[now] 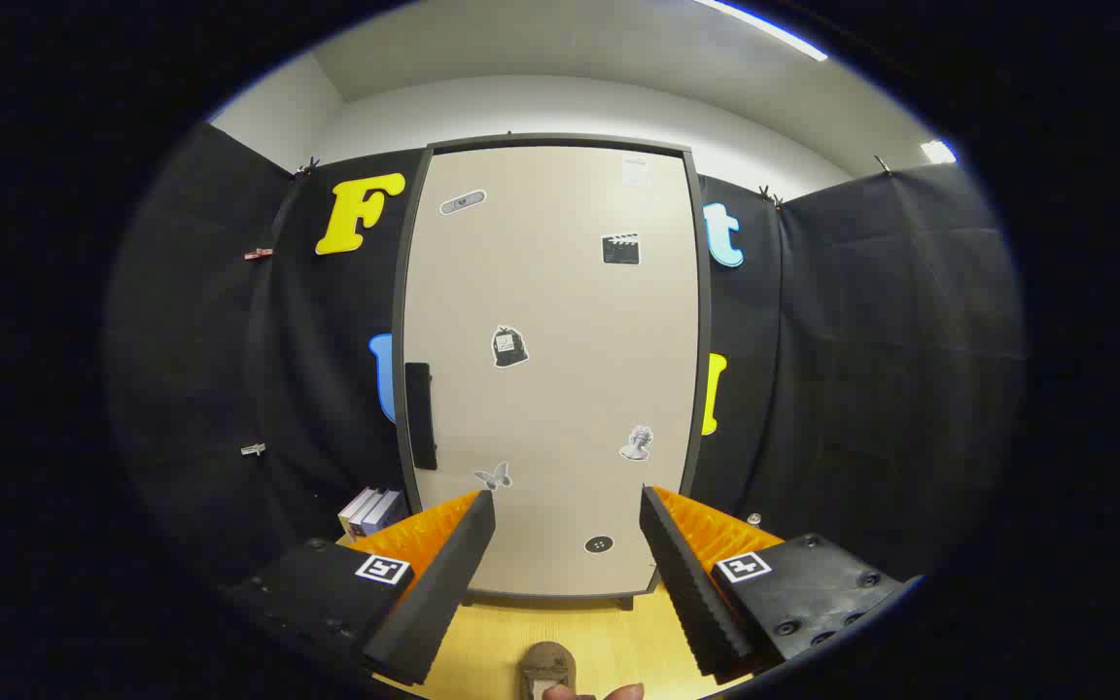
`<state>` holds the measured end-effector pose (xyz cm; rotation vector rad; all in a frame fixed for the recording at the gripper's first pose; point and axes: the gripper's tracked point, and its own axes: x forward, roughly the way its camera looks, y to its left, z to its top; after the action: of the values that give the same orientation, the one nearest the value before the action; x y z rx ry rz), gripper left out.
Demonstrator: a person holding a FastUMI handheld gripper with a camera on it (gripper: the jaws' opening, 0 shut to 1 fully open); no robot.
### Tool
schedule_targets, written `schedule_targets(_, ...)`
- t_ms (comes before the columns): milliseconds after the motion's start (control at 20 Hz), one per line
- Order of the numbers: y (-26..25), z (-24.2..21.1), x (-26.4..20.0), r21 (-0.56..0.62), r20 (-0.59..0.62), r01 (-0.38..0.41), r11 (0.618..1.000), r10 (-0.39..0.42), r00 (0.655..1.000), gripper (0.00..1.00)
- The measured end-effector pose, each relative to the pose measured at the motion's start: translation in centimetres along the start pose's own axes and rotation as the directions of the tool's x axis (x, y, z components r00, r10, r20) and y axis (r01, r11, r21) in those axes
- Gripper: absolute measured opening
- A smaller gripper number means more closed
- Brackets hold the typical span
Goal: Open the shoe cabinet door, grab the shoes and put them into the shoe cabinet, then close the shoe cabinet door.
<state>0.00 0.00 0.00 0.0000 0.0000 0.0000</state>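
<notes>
The shoe cabinet (550,369) stands straight ahead, beyond my fingers, on a light wooden floor. Its beige door is shut and carries several small stickers. A black handle (420,416) runs vertically along the door's left edge. My gripper (568,506) is open, its two black-and-orange fingers spread wide with nothing between them, pointing at the door's lower part. Down between the fingers and close to me, the tip of a brown shoe (547,669) lies on the floor, with a person's fingertips (609,692) beside it.
Black cloth walls close the booth behind and on both sides of the cabinet. A few books (371,509) lie on the floor by the cabinet's lower left corner. A small round metal object (753,519) sits at its lower right.
</notes>
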Motion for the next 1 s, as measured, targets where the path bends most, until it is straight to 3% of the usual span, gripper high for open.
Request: schedule_targets(1000,0.41,0.27,0.87,0.020,-0.016,0.033,0.999,-0.033,0.999,0.98)
